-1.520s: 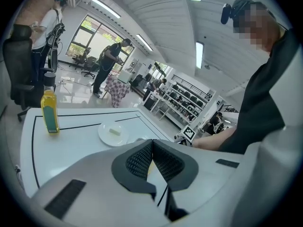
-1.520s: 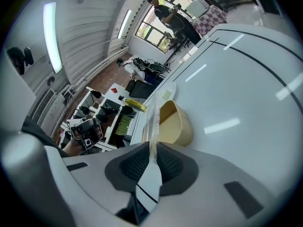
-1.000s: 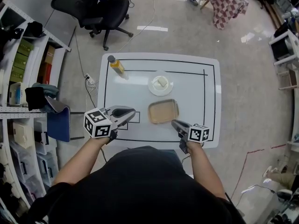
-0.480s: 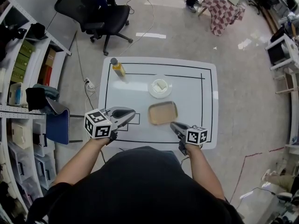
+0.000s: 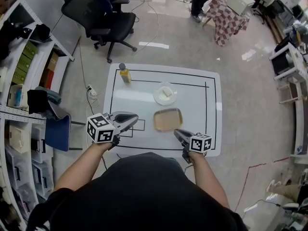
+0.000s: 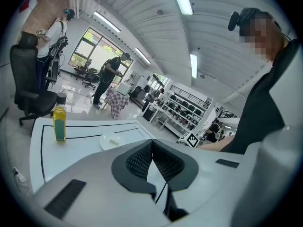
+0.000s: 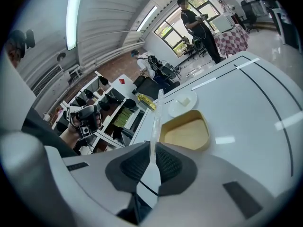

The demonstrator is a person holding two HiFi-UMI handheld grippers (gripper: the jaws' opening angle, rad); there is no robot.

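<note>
Two forearms point(image 5: 85, 163) reached toward the tan tray point(image 5: 168, 120); my left gripper point(image 5: 131, 118) sat closed, empty, while my right gripper point(image 5: 177, 133) clamped a clear utensil point(image 7: 152, 145).

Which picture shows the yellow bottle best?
The left gripper view: the yellow bottle with a dark cap stands large and side-on. The head view shows it small from above; the right gripper view shows it tiny.

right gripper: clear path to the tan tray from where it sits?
Probably yes. The right gripper hangs just off the near corner of the tan tray, with only bare table between them. Its jaws are shut on a thin clear strip.
</note>
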